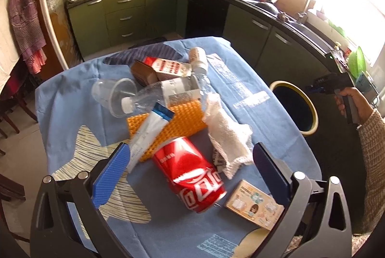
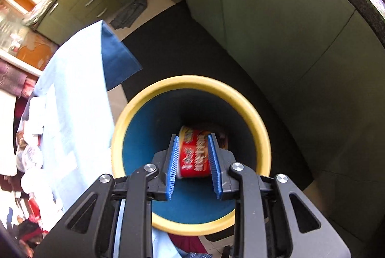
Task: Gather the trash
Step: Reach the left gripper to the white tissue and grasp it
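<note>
My left gripper (image 1: 191, 147) hangs open and wide over a dented red cola can (image 1: 190, 171) lying on the blue tablecloth (image 1: 240, 79). Around the can lie a white tube (image 1: 149, 130), an orange foam net (image 1: 182, 118), a crumpled white cloth (image 1: 228, 137), a clear plastic bottle (image 1: 168, 91), a clear cup (image 1: 113, 94) and a small printed box (image 1: 255, 205). My right gripper (image 2: 193, 137) points down into the yellow-rimmed bin (image 2: 192, 81). Its pads stand slightly apart, and a blurred red packet (image 2: 195, 156) shows beyond them inside the bin, wider than the gap.
The bin (image 1: 312, 113) stands on the floor off the table's right edge, with a hand holding the right gripper (image 1: 322, 84) above it. A red and white carton (image 1: 168, 67) and a small bottle (image 1: 198, 56) lie at the table's far side. Green kitchen cabinets (image 1: 125, 17) run behind.
</note>
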`<state>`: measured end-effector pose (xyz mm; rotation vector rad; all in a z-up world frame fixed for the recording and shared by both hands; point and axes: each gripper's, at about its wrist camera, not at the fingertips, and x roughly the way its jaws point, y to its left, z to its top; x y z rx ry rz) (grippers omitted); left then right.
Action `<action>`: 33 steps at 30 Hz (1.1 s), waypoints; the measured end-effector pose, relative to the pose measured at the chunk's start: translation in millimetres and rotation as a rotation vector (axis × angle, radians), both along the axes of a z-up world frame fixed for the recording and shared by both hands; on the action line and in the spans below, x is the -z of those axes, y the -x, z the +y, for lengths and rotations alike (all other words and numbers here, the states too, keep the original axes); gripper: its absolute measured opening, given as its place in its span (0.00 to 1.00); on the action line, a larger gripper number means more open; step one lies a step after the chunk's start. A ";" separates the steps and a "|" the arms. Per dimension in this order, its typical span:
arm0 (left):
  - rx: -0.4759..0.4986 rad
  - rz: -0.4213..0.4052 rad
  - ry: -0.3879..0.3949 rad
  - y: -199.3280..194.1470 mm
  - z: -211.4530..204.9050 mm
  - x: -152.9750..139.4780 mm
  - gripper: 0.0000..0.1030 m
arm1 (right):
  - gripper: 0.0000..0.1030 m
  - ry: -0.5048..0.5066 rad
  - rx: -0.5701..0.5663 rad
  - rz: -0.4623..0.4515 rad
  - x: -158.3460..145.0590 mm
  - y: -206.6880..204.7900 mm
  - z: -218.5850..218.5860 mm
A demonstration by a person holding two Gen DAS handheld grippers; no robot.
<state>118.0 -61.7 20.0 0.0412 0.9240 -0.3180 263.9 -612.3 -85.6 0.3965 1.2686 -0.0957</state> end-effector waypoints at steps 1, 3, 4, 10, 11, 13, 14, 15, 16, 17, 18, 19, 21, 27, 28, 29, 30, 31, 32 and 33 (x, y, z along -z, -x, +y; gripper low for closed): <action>0.010 0.008 0.001 1.0 -3.9 0.5 0.94 | 0.26 -0.001 -0.009 0.003 -0.7 0.8 2.7; 0.004 0.017 -0.014 0.2 -8.6 2.2 0.94 | 0.27 -0.009 -0.020 0.006 -1.8 1.8 5.8; -0.003 0.024 -0.022 -0.8 -9.4 4.4 0.94 | 0.27 -0.009 -0.023 0.006 -2.5 1.6 7.4; -0.040 0.138 -0.018 -16.5 -7.7 22.8 0.94 | 0.27 -0.017 -0.046 0.004 -4.1 -0.4 24.6; -0.041 0.146 -0.016 -19.4 -9.1 22.6 0.94 | 0.27 -0.018 -0.048 0.006 -2.9 -1.5 25.7; -0.020 0.146 -0.011 -26.3 -16.3 20.3 0.94 | 0.27 -0.021 -0.050 0.008 4.6 -12.1 29.8; -0.011 0.149 -0.013 -30.9 -22.2 19.7 0.94 | 0.27 -0.024 -0.050 0.008 4.7 -11.9 29.7; 0.002 0.156 -0.012 -34.8 -29.2 19.7 0.94 | 0.27 -0.026 -0.052 0.006 3.7 -10.9 29.3; 0.027 0.167 -0.011 -39.1 -37.8 20.7 0.94 | 0.27 -0.029 -0.053 0.004 6.6 -13.4 27.4; 0.047 0.179 -0.017 -42.6 -45.9 22.3 0.94 | 0.27 -0.031 -0.053 0.004 7.3 -14.2 26.7; 0.056 0.191 -0.026 -46.7 -53.4 25.4 0.94 | 0.27 -0.032 -0.055 0.004 7.6 -13.8 26.9; 0.060 0.202 -0.041 -51.1 -60.2 29.6 0.94 | 0.27 -0.032 -0.056 0.004 7.6 -13.1 26.9; 0.063 0.237 -0.059 -59.5 -69.9 39.5 0.94 | 0.27 -0.033 -0.061 0.006 8.6 -13.4 26.0; 0.101 0.338 -0.050 -78.1 -90.1 60.9 0.94 | 0.31 -0.038 -0.063 0.004 9.5 -14.3 22.3; 0.103 0.346 -0.054 -80.4 -93.2 63.7 0.93 | 0.32 -0.040 -0.063 0.004 10.4 -14.5 21.8; 0.107 0.350 -0.057 -82.0 -95.1 66.2 0.87 | 0.32 -0.043 -0.063 0.005 11.5 -14.3 22.0; 0.110 0.355 -0.062 -83.9 -97.5 68.6 0.81 | 0.32 -0.044 -0.064 0.007 13.2 -14.2 22.8; 0.111 0.366 -0.067 -86.4 -98.8 71.6 0.73 | 0.32 -0.045 -0.065 0.009 14.6 -14.0 23.0; 0.113 0.379 -0.071 -88.7 -100.6 74.9 0.69 | 0.32 -0.046 -0.066 0.011 16.3 -13.9 23.4; 0.110 0.388 -0.078 -90.8 -101.8 78.3 0.68 | 0.32 -0.048 -0.066 0.013 17.5 -13.3 23.1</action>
